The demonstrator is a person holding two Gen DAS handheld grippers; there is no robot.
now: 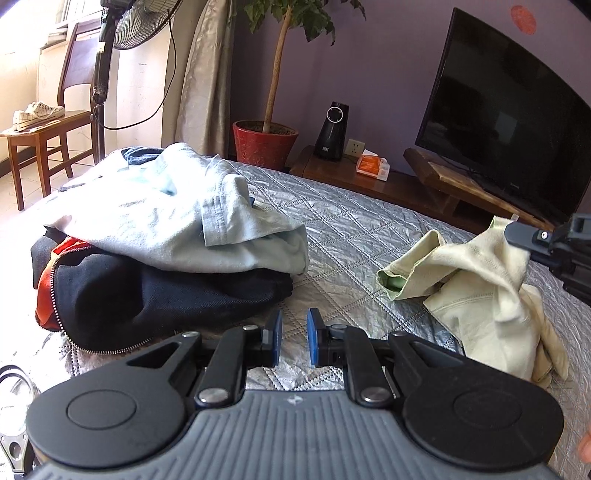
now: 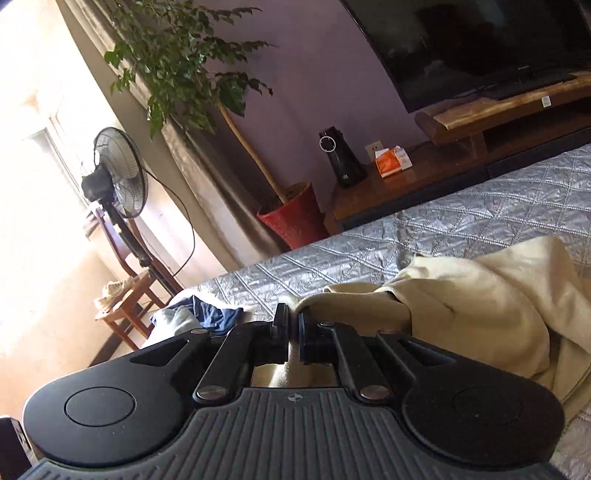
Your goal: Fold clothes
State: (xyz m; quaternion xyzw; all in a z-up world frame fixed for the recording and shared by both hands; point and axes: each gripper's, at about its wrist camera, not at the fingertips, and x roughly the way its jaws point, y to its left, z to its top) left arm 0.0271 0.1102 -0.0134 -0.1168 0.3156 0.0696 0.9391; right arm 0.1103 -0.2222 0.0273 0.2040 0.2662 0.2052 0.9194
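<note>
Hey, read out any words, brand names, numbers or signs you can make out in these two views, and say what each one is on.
None can be read.
TV: small mark on its lower bezel, too small.
Black speaker: small logo near its base, blurred.
Orange packet: print blurred.
Red round mark on the wall: blurred.
White tag on the wooden TV stand: too small.

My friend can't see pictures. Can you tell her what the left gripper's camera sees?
The left gripper hangs open and empty over a grey quilted bed. A pile of clothes lies to its left. To its right, the right gripper lifts a pale yellow-green garment.
</note>
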